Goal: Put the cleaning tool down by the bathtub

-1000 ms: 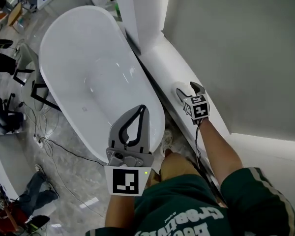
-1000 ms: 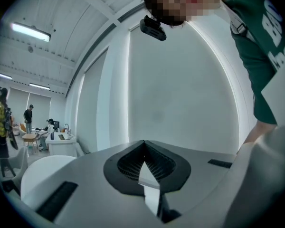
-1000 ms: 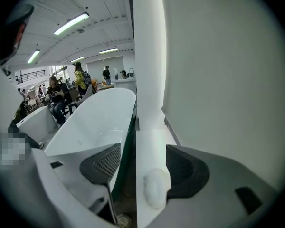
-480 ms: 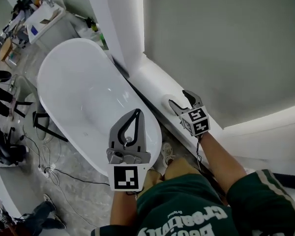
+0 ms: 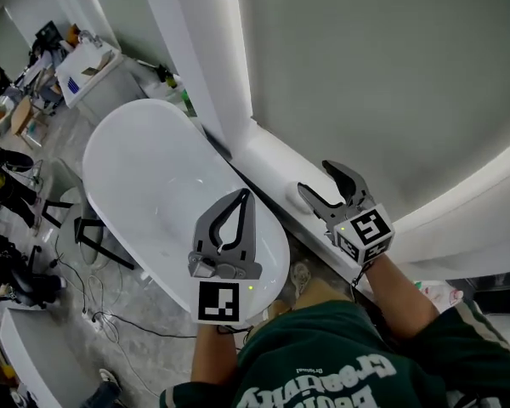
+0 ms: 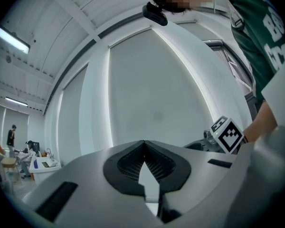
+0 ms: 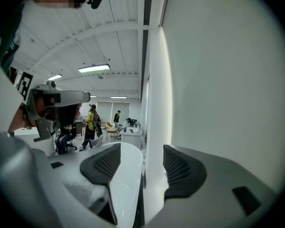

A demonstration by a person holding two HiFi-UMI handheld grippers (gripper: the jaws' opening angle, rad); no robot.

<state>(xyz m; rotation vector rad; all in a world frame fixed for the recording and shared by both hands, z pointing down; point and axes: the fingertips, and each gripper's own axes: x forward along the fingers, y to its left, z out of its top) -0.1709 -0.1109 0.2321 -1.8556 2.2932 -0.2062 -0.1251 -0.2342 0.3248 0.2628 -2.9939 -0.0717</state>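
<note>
The white oval bathtub (image 5: 157,185) fills the left middle of the head view. My left gripper (image 5: 245,193) hangs over its near end, jaws shut with nothing between them; in the left gripper view its tips (image 6: 143,142) meet against a grey wall. Over the white ledge (image 5: 268,164) beside the tub, my right gripper (image 5: 316,177) stands open and empty. In the right gripper view (image 7: 142,148) the tub's rim (image 7: 126,175) shows between the open jaws. I cannot make out a cleaning tool in any view.
A white pillar (image 5: 208,66) rises behind the tub, against a grey wall (image 5: 365,66). Desks, chairs and cables (image 5: 17,228) crowd the floor at the left. People (image 7: 91,122) stand far off in the room. My green-sleeved arm (image 5: 425,330) is at the lower right.
The head view has swung up and to the right, so the tub sits lower left. My right gripper has lifted off the ledge, still open. The left gripper stays shut.
</note>
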